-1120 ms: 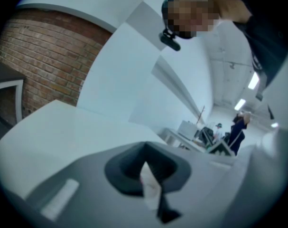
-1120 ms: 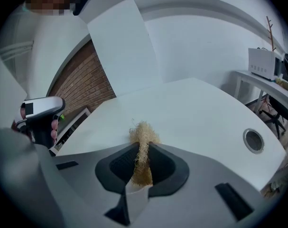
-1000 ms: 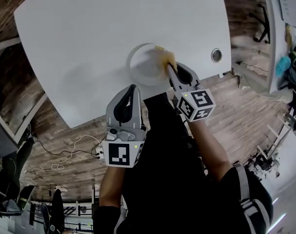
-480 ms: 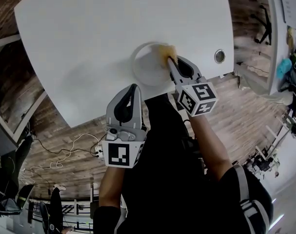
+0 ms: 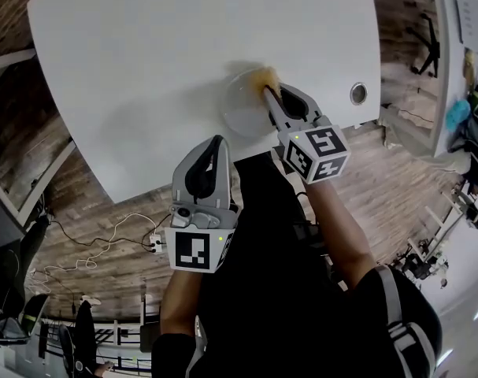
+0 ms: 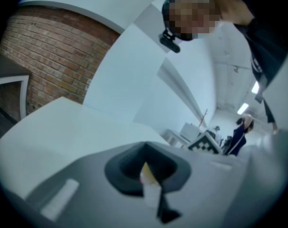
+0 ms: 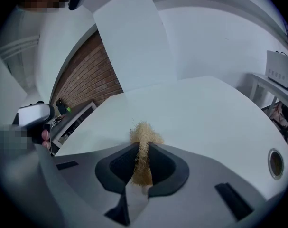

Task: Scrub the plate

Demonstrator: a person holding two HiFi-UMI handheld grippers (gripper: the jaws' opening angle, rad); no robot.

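A white plate (image 5: pixel 242 110) lies on the white table (image 5: pixel 168 61) near its front edge. My right gripper (image 5: pixel 268 90) reaches over the plate's right side and is shut on a tan fibrous scrubber (image 5: pixel 268 75), which presses on the plate's far right rim. In the right gripper view the scrubber (image 7: pixel 144 136) sticks up between the jaws of the right gripper (image 7: pixel 143 148), and the plate is hidden beneath them. My left gripper (image 5: pixel 217 141) is shut and holds nothing. It hangs off the table in front of my body. The left gripper (image 6: pixel 146 167) points up and away from the plate.
A round metal grommet (image 5: pixel 358 94) sits in the table right of the plate, the same grommet (image 7: pixel 275 161) showing at the right gripper view's lower right. The table's front edge runs just below the plate. Wooden floor with cables (image 5: pixel 105 239) lies beyond it.
The right gripper has slid the scrubber from the plate's right rim toward its far rim. The left gripper has stayed where it was.
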